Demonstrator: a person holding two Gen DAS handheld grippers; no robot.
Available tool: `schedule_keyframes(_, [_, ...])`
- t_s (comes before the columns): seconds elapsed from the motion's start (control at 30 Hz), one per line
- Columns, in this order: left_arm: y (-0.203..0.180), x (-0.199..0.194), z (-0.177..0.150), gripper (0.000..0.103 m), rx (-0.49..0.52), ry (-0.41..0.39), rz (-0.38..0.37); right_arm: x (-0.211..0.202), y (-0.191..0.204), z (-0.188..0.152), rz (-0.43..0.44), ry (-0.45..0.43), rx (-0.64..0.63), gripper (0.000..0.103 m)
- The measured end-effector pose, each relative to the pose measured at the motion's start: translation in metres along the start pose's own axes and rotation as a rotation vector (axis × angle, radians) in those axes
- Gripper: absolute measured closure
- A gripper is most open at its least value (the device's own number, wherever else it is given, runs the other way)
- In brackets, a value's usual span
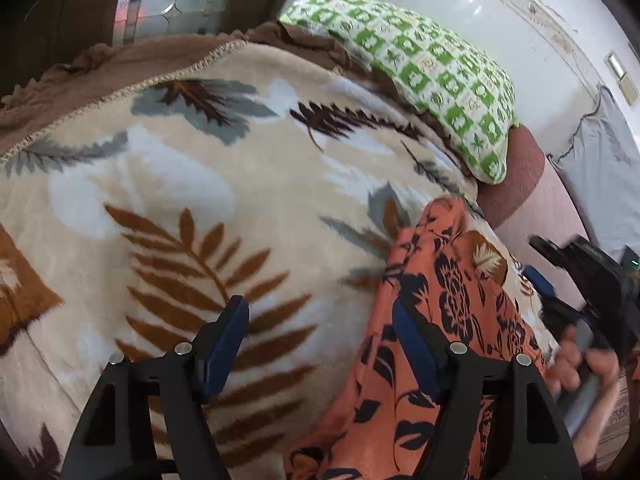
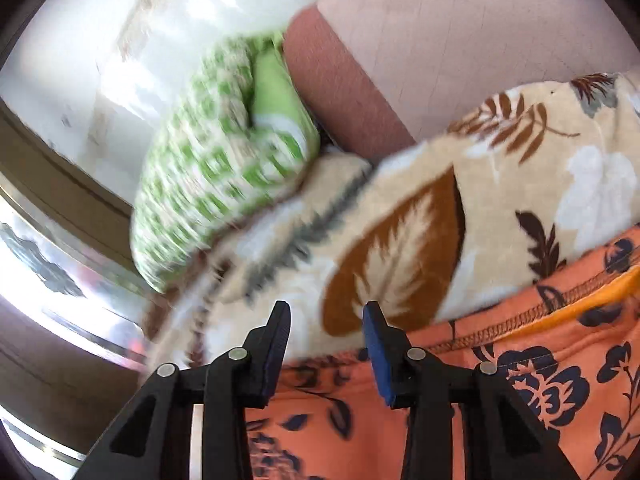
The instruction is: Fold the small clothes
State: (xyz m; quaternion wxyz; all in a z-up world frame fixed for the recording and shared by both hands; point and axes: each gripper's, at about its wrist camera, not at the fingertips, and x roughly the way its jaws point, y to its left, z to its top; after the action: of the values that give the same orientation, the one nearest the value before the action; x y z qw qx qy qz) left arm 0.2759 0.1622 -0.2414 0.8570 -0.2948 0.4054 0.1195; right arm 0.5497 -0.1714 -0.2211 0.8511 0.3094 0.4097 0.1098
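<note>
An orange garment with a dark blue flower print (image 1: 436, 320) lies on a beige leaf-patterned blanket (image 1: 208, 184). My left gripper (image 1: 320, 312) is open and empty above the blanket, its right finger over the garment's left edge. My right gripper (image 2: 327, 312) is open and empty above the garment's stitched hem (image 2: 520, 360). In the left wrist view the right gripper (image 1: 568, 280) and the hand holding it show at the right edge, past the garment.
A green and white checked pillow (image 1: 432, 76) lies at the far end of the bed; it also shows blurred in the right wrist view (image 2: 216, 168). A brown sheet (image 1: 96, 68) edges the blanket. White wall (image 1: 520, 8) and pink floor (image 2: 480, 40) lie beyond.
</note>
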Motion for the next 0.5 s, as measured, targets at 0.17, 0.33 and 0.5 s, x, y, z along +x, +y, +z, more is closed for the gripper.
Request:
schedule_keyframes(0.17, [-0.021,-0.011,-0.007,0.028,0.107,-0.024,-0.056,-0.050,0.002,-0.025,-0.047,0.032,-0.151,0.062])
schedule_keyframes(0.33, [-0.061,-0.013,-0.032,0.028,0.317,-0.001,-0.116,-0.119,-0.077,-0.050,-0.189,0.027,-0.097,0.062])
schedule_keyframes(0.5, [-0.070,0.010,-0.047,0.028,0.405,0.060,0.006,-0.164,-0.177,-0.034,-0.262,-0.036,0.139,0.060])
